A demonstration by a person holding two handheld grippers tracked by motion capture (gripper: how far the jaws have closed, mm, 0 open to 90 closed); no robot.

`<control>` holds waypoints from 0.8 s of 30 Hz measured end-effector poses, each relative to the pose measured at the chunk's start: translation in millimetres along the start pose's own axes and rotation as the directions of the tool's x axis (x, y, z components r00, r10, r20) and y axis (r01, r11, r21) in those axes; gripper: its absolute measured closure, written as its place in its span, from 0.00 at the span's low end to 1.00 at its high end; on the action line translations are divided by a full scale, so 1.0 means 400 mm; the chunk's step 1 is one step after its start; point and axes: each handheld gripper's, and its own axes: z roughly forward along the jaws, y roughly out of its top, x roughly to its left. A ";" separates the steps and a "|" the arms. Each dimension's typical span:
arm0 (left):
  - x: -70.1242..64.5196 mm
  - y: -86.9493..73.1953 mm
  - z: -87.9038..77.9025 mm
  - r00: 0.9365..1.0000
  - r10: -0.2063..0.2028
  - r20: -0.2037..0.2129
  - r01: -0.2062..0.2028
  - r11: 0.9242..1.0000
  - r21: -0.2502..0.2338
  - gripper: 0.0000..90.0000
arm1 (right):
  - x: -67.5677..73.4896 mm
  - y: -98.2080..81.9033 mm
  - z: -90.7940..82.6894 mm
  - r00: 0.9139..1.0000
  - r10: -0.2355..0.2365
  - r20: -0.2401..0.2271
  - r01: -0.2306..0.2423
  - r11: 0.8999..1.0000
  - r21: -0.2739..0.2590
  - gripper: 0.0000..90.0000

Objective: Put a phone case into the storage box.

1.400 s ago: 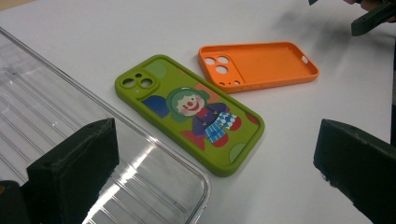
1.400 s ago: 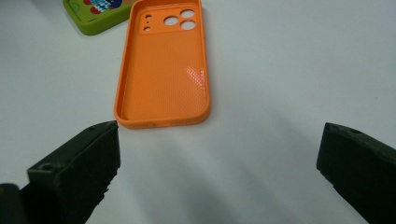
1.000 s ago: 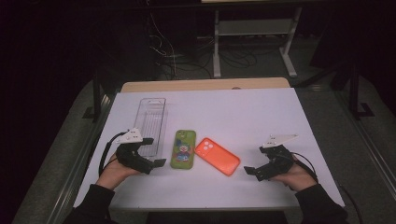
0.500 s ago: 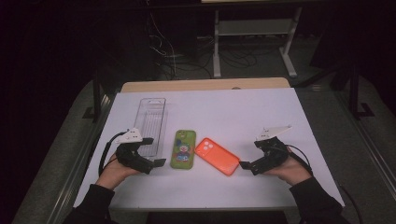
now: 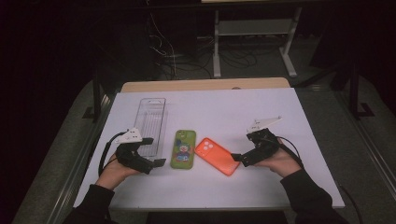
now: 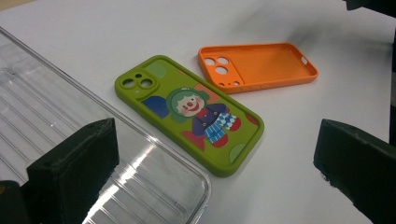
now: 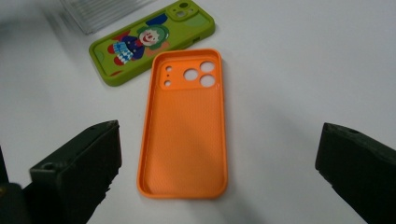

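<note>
Right gripper [image 5: 236,157] has moved in toward the orange phone case [image 5: 217,156] since a second ago; now just at its near end. Left gripper [image 5: 156,163] unchanged, parked beside the green phone case [image 5: 182,149].

High view: both cases flat on the white table [image 5: 224,112], side by side, orange one angled. Clear plastic tray [image 5: 152,126] lies left of the green case, left gripper near its front corner.

Left gripper view: jaws wide apart, nothing between them. Green case with clown print [image 6: 189,112] sits centre, back up; tray corner [image 6: 140,186] under the left jaw. Orange case [image 6: 259,65] beyond, open side up.

Right gripper view: jaws spread wide, empty, straddling the bottom end of the orange case [image 7: 184,126]. Case lies hollow side up, camera cutouts at the far end, not touching the green one [image 7: 149,39].

Handling, judged: thin silicone-type shell, very light, floppy, grippy surface. Squeezing across the width would likely buckle it. Better to pinch one side wall or the bottom rim, one jaw inside the hollow, one outside.
</note>
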 end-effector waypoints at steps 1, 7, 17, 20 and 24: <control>0.000 0.000 0.001 1.000 -0.001 0.000 0.001 1.000 -0.004 0.00 | 0.000 0.011 0.008 1.000 0.000 -0.004 0.000 1.000 -0.004 0.00; 0.000 -0.001 0.001 1.000 -0.005 0.001 0.005 1.000 -0.006 0.00 | 0.004 0.038 0.037 1.000 -0.004 -0.003 0.004 1.000 -0.006 0.00; 0.001 0.000 -0.001 1.000 -0.003 0.002 0.003 1.000 -0.007 0.00 | 0.010 0.074 0.078 1.000 0.013 0.008 -0.013 1.000 0.005 0.00; 0.000 0.000 -0.001 1.000 -0.005 0.001 0.005 1.000 -0.007 0.00 | 0.014 0.079 0.088 1.000 0.010 0.010 -0.010 1.000 0.011 0.00; -0.001 0.000 0.000 1.000 -0.006 0.001 0.006 1.000 -0.007 0.00 | 0.019 0.084 0.099 1.000 0.018 0.019 -0.018 1.000 0.022 0.00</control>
